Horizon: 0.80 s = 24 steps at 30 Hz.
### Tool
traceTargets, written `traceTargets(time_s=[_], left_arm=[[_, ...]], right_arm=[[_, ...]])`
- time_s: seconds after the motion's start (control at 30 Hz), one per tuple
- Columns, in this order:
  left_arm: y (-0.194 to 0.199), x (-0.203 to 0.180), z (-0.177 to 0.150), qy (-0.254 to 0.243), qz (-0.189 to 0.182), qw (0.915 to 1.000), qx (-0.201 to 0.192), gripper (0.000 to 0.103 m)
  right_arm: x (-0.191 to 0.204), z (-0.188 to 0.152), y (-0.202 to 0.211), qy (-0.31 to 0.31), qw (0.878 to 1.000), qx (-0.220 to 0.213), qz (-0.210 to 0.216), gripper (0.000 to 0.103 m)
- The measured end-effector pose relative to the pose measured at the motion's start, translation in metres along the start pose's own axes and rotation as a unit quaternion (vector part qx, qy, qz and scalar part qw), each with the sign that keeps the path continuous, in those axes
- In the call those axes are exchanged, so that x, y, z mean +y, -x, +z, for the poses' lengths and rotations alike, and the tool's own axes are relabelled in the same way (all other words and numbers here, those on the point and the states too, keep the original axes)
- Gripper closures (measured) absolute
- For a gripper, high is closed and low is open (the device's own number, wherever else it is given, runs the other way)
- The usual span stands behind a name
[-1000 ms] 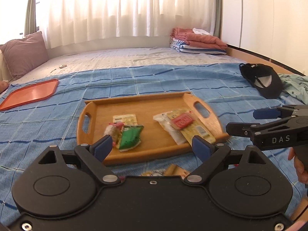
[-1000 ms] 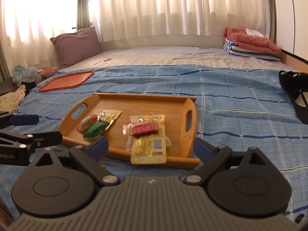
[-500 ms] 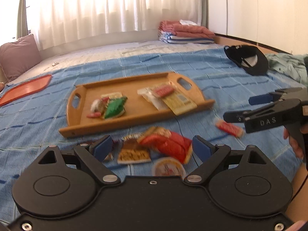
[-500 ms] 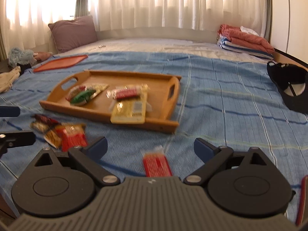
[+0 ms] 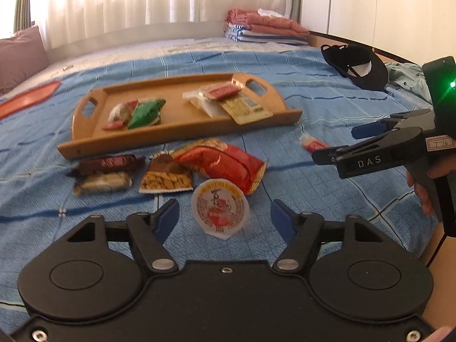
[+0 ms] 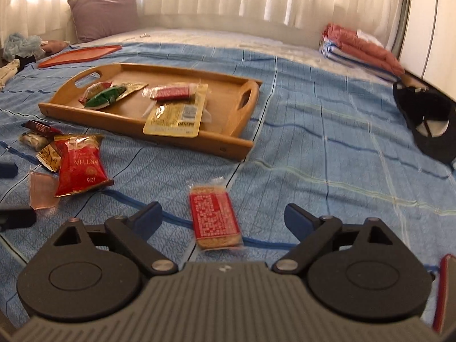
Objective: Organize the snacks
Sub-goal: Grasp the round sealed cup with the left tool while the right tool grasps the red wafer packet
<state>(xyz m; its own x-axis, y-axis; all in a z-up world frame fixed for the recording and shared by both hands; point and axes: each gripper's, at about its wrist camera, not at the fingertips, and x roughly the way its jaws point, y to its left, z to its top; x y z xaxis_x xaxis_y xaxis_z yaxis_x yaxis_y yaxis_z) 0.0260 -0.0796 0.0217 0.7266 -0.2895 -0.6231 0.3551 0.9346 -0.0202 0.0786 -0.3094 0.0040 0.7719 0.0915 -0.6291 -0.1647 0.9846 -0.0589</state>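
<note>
At the bottom of its own view, the left gripper has its jaws released around a round white foil-lidded cup lying on the blue checked bedspread. Low in the right wrist view, the right gripper, jaws likewise released, flanks a red rectangular snack bar, with the wooden handled tray of packets in the upper left.

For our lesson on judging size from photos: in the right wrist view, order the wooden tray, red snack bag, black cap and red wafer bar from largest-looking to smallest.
1. Wooden tray
2. Black cap, partly cut off at the edge
3. Red snack bag and red wafer bar look alike; the bar lies nearer the camera, so I won't rank them.
</note>
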Motion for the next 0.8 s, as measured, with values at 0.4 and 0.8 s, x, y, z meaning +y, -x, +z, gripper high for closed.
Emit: traceTargets(time_s=[0.4,0.8], left_arm=[[-0.018,0.011,0.004,0.033,-0.008,0.9992,0.021,0.059],[-0.008,0.011,0.005,0.031,-0.009,0.9993,0.017,0.06]], right_arm=[[0.003,-0.001,-0.012,-0.01,1.0,0.02,0.021,0.024],[0.01,0.002,-0.004,-0.026,0.999,0.009,0.017,0.063]])
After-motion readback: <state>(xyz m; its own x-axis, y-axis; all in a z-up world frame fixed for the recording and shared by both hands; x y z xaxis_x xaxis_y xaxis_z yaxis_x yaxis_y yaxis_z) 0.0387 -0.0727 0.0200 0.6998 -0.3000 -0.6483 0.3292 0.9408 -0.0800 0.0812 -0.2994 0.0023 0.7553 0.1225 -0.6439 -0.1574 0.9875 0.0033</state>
